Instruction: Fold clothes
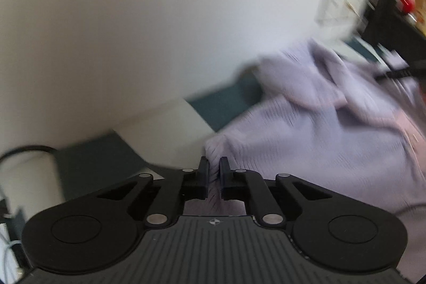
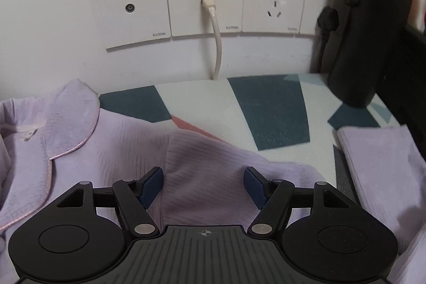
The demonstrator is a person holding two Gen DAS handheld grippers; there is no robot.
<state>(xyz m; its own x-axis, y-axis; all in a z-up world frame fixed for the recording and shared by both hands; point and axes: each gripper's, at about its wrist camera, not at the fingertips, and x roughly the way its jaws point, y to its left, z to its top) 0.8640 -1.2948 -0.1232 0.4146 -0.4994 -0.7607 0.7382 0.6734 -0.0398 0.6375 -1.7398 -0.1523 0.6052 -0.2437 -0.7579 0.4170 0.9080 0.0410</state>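
Now lilac shirt pinched between left fingers.

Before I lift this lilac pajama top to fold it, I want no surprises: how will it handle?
Probably floppy: the pajama top lies in soft creases and bunches between the left hand-held gripper's shut fingers. Likely light, being thin ribbed knit. It may drag across the patterned table cover rather than slide cleanly.

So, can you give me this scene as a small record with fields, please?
garment: lilac shirt, unfolded, collar to the left in the right view
left tongs: shut on a shirt edge
right tongs: open, above the shirt
surface: patterned cloth
wall: sockets, white cable plugged in
far right: black bottle
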